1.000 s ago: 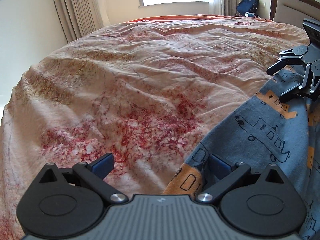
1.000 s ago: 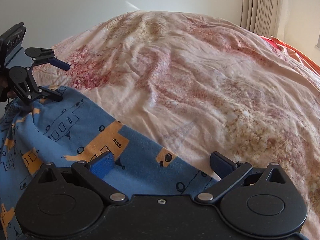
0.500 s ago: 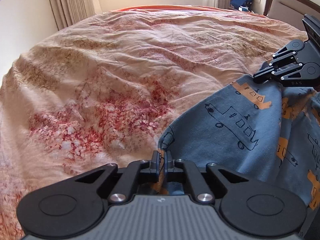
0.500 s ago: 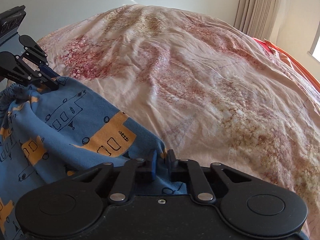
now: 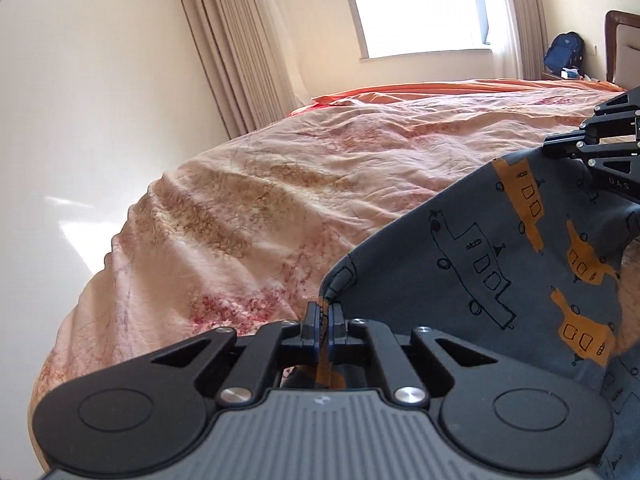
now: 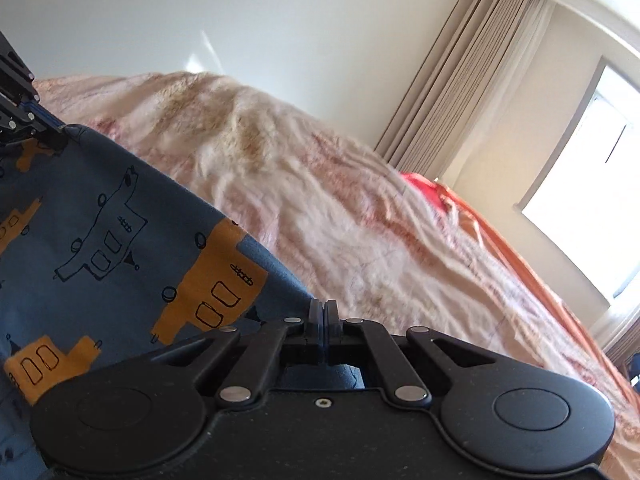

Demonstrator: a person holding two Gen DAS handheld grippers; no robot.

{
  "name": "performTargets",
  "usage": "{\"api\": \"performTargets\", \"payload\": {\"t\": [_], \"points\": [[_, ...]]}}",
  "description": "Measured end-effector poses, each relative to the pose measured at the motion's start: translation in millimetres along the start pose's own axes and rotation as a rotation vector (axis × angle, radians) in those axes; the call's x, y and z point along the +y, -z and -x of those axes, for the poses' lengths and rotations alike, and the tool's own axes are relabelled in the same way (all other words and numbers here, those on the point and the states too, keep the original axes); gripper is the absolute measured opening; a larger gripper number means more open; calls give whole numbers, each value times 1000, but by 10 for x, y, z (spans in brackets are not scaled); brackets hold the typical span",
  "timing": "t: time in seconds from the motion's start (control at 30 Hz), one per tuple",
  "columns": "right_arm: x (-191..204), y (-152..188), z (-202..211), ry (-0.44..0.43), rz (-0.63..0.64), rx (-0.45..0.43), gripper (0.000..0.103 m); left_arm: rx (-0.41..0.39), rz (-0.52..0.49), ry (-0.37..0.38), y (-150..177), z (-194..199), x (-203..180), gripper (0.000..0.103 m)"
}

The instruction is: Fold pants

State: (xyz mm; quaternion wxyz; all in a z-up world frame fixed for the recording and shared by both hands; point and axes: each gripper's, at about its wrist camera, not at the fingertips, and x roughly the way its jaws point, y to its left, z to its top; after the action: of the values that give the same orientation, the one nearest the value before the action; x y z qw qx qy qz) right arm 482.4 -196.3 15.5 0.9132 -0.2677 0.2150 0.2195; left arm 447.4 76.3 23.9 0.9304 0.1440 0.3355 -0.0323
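The pants [image 5: 500, 248] are blue with orange and outlined vehicle prints. They hang stretched between my two grippers above the bed. My left gripper [image 5: 325, 312] is shut on one corner of the pants' edge. My right gripper [image 6: 323, 310] is shut on the other corner of the pants [image 6: 120, 240]. In the left wrist view the right gripper [image 5: 552, 148] shows at the far right, pinching the cloth. In the right wrist view the left gripper [image 6: 56, 128] shows at the far left, holding the cloth.
The bed has a wrinkled pink and red floral cover [image 5: 300, 184] with an orange sheet [image 5: 440, 88] at its far side. Curtains [image 5: 232, 48] and a bright window [image 5: 420, 4] are behind. A headboard [image 5: 624, 48] and a blue backpack [image 5: 564, 52] are at far right.
Both grippers went from open to shut on the pants' edge. They have since lifted it, so the cloth hangs raised and both views tilt up toward the walls.
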Motion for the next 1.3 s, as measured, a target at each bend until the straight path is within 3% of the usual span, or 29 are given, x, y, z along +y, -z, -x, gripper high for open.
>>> {"api": "performTargets", "payload": {"t": [0.17, 0.4, 0.6, 0.73, 0.87, 1.07, 1.3], "points": [[122, -136, -290, 29, -13, -44, 0, 29, 47, 28, 185, -201, 115, 3], [210, 8, -257, 38, -34, -64, 0, -61, 54, 37, 181, 148, 72, 3], [148, 16, 326, 73, -64, -152, 0, -195, 15, 49, 244, 869, -48, 3], [151, 132, 922, 87, -88, -211, 0, -281, -14, 68, 439, 1387, -200, 3], [247, 366, 1537, 95, -109, -249, 0, -313, -29, 102, 712, 1732, -377, 3], [502, 816, 2293, 116, -134, -272, 0, -342, -76, 127, 1239, 2012, -684, 3], [933, 1408, 2724, 141, -143, -258, 0, -343, -148, 118, 1889, 2038, -1035, 3]]}}
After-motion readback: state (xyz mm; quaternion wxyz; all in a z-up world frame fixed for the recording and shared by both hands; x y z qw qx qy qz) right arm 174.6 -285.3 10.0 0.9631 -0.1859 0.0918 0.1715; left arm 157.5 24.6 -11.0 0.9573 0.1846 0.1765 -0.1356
